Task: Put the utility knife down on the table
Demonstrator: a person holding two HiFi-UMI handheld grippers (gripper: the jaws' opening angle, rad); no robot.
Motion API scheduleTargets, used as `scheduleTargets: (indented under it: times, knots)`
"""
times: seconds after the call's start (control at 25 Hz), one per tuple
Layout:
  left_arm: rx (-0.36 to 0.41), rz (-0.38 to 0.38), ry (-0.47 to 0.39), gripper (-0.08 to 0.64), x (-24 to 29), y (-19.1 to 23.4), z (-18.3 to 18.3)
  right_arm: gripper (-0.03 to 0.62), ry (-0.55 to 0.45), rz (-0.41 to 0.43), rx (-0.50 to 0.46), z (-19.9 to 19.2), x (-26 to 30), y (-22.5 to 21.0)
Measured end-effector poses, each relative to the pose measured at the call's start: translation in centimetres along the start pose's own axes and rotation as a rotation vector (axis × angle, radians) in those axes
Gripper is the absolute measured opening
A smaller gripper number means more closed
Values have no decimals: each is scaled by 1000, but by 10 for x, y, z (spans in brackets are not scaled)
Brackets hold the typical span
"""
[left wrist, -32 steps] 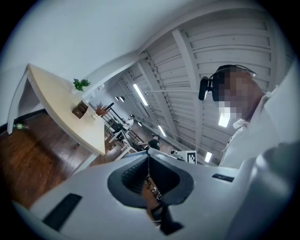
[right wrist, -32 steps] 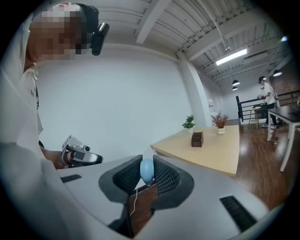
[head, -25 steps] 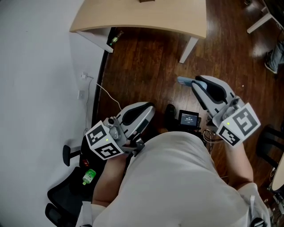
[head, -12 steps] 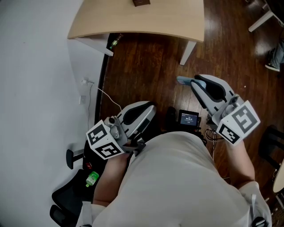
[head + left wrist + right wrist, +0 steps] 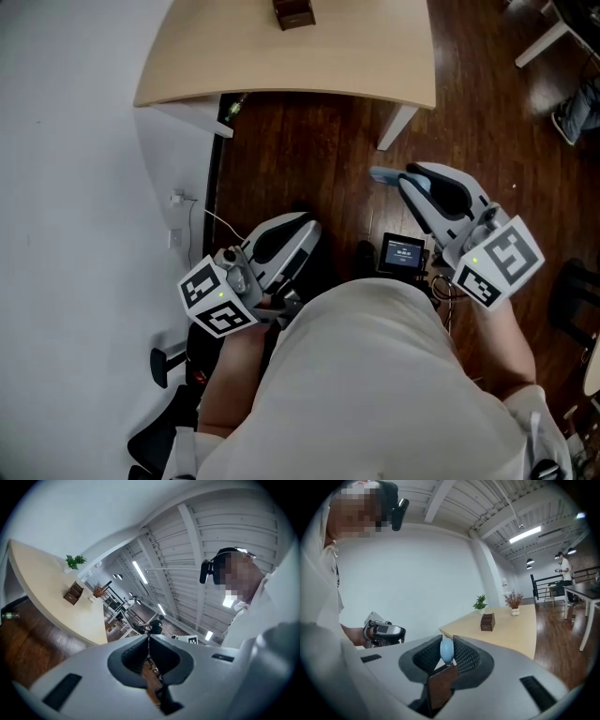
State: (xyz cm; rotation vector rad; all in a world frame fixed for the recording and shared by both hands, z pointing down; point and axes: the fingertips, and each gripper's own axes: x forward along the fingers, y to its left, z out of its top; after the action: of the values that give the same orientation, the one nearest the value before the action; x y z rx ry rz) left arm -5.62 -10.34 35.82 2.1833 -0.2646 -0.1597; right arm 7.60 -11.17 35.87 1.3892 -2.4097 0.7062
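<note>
You stand over a dark wooden plank floor (image 5: 309,159), with a plain white wall (image 5: 75,187) to your left and a white beamed ceiling (image 5: 225,531) overhead. Ahead of you is the pale wooden table with a curved front edge (image 5: 356,47), on white legs; most of its top is bare. Your right gripper (image 5: 405,178) points toward that table and a little downward. Its jaws are partly closed and clamped on the pale blue utility knife (image 5: 446,649), whose rounded end stands up between the ribbed black pads while the rest runs back toward the camera. In the head view the knife's blue tip juts past the jaws over the floor, short of the table's edge and not touching the top. Your left gripper (image 5: 149,637) sits close against your body, well apart from the knife, with its jaws pressed together and nothing between them. Near the table's far side stands a small dark brown wooden box (image 5: 487,621); you cannot tell what is in it. Beyond it a leafy green plant (image 5: 480,603) and a reddish dried sprig in a small white pot (image 5: 514,600) stand at the far edge.
</note>
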Motion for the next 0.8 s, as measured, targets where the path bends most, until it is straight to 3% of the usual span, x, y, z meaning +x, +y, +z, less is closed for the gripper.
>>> scheduleTargets:
  times: [0.24, 0.44, 0.8]
  knots:
    - [94, -58, 37, 5, 3, -32, -3, 73, -102, -57, -27, 8, -38, 12]
    - [148, -78, 39, 5, 12, -67, -30, 74, -143, -58, -55, -2, -80, 18]
    - [135, -100, 56, 5, 3, -47, -20, 73, -133, -99, -62, 1, -61, 16]
